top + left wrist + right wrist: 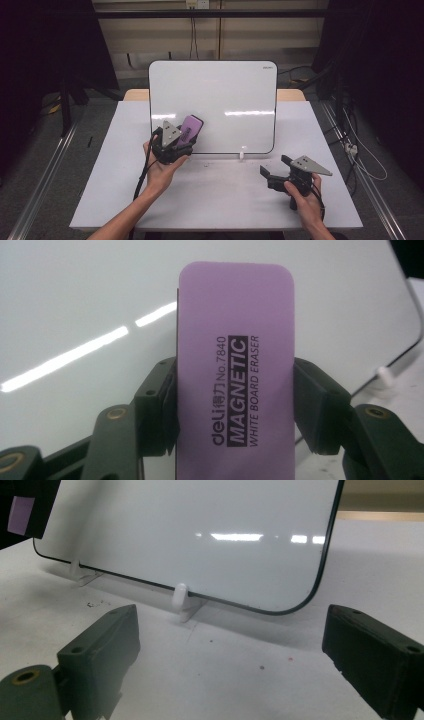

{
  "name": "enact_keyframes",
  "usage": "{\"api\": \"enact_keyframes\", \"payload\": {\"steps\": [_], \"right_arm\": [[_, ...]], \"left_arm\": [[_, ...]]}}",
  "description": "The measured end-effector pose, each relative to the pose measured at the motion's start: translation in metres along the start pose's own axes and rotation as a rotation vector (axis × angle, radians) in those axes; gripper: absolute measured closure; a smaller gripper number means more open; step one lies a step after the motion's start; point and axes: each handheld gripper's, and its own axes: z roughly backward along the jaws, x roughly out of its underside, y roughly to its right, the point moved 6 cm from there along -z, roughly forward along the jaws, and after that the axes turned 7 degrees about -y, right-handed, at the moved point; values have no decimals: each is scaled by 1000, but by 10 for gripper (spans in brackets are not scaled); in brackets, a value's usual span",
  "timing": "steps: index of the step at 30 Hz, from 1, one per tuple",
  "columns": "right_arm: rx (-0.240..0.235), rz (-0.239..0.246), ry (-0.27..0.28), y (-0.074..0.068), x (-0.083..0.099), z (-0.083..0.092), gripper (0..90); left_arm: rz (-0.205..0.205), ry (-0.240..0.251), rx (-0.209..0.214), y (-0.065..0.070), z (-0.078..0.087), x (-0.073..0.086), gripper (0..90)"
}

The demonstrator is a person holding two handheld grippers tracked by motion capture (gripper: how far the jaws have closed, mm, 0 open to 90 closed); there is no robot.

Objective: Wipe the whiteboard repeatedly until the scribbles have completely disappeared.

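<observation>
Clamped from both sides, the purple eraser [235,370] stands upright between the jaws of the left gripper [176,142], each pad pressing a long edge. Its printed face reads "MAGNETIC WHITE BOARD ERASER". In the high view the eraser sits over the lower left part of the whiteboard [220,90], at about 7 o'clock from the board's middle; whether it touches the surface I cannot tell. At 4 o'clock from the board, the right gripper [267,172] rests low on the white table [220,200], its jaws spread wide with nothing between them, facing the board's small white foot [179,597].
</observation>
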Motion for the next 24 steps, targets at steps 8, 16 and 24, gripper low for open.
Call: {"api": "enact_keyframes", "payload": {"steps": [8,16,24], "right_arm": [[-38,23,10,-13,-1,-4,74],[-68,54,18,-28,-1,-6,69],[-102,32,46,-39,-6,-10,65]], "left_arm": [[83,41,90,7,15,11,413],[151,88,165,24,20,18,413],[148,124,179,33,20,17,413]]}}
